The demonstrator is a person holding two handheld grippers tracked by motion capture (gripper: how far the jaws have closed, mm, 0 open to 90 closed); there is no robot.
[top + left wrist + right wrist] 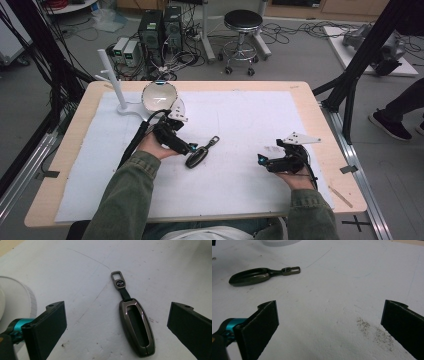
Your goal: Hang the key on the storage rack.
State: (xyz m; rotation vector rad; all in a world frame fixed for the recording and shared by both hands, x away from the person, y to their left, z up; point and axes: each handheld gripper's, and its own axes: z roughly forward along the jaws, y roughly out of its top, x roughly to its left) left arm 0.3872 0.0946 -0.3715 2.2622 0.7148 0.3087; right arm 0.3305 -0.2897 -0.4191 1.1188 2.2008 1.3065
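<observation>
on the desk (300, 100) mat, key fob case (136, 327) lies flat between your left hand-held gripper (116, 327) jaws, spread wide. approach step, likely; next, lower and close. right hand-held gripper (329, 327) spread, idle.

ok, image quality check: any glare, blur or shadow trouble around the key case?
High view: soft and low in detail, with glare on the round mirror; the key case is small but readable. Left gripper view: key case sharp, mild highlights on its metal edge, near jaws slightly soft. Right gripper view: key case dim, flat lighting, faint shadows.
</observation>
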